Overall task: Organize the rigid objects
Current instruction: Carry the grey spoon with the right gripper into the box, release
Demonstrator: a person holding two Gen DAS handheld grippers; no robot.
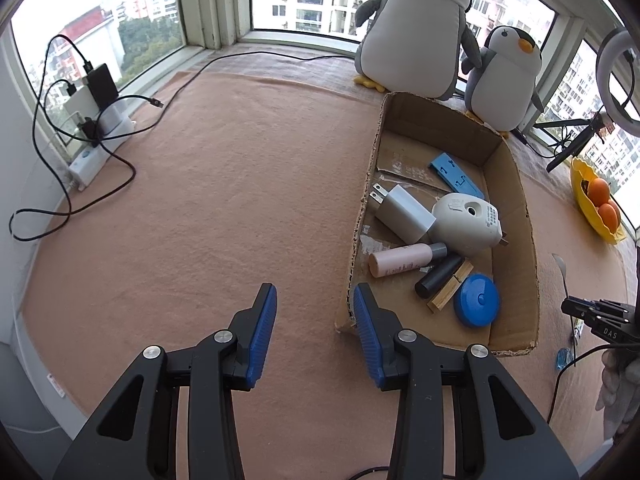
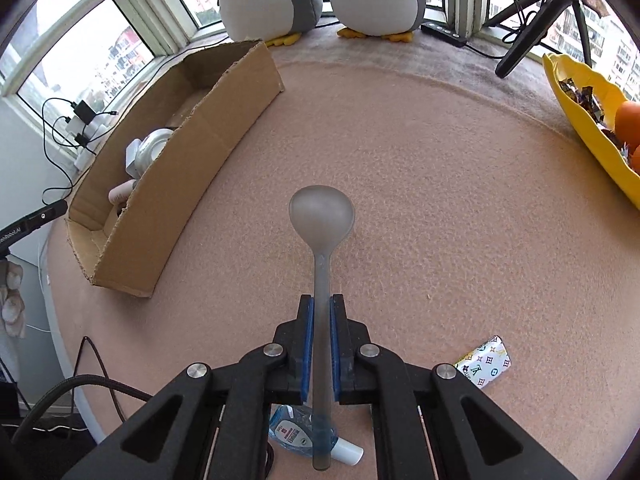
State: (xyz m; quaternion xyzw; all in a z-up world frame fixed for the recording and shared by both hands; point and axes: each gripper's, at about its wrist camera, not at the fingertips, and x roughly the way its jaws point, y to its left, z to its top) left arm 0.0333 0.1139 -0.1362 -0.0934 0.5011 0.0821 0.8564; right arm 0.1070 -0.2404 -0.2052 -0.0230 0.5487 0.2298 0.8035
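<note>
1. The pink felt mat (image 1: 224,184) covers the sill from the near edge to the grey strip under the windows; its wide left half lies bare, with only black cables (image 1: 60,184) curling over its far-left edge.
2. Two grey-and-white plush penguins (image 1: 416,32) stand at the far edge, just behind the box.
3. The open brown cardboard box (image 1: 516,216) sits right of centre in the left wrist view, its torn near-left corner just beside the left gripper's right finger. Inside lie a white plug adapter (image 1: 404,212), a cream egg-shaped device (image 1: 466,220), a blue plastic bracket (image 1: 454,174), a pink bottle (image 1: 400,260), a black tube (image 1: 438,276), a wooden clip (image 1: 450,288) and a blue round disc (image 1: 478,300).
4. A yellow scalloped dish (image 2: 580,120) with oranges lines the far-right edge; open mat lies between it and the box.
5. The left gripper (image 1: 314,308) hangs over bare mat, jaws apart with nothing between them.
6. The right gripper (image 2: 322,336) has its jaws clamped on the handle of the frosted translucent plastic spoon (image 2: 322,216), whose bowl points away over clear mat, well right of the box.
7. A patterned white wrapped bar (image 2: 486,362) lies near right; a small clear blue bottle with a white cap (image 2: 292,432) lies under the right gripper.
</note>
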